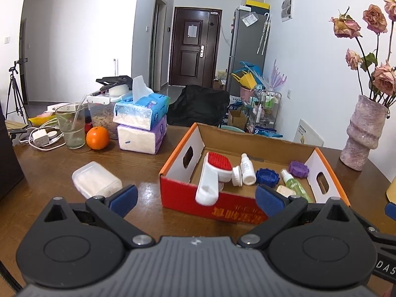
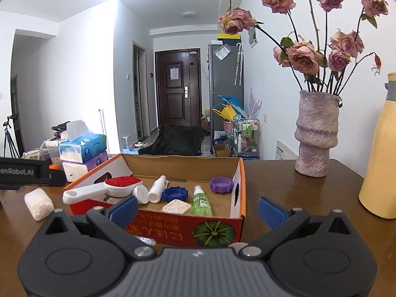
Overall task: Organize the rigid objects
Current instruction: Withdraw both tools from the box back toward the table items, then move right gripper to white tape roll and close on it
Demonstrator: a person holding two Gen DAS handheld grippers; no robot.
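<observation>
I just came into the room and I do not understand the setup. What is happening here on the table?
A person holds two handheld grippers and is sorting small hard items into a cardboard box. Both the left gripper and the right gripper are open and empty, in front of the box. Inside already lie a red-and-white brush, a white bottle, a blue cap, a purple cap and a green spray bottle. A clear plastic container is on the table outside the box.
</observation>
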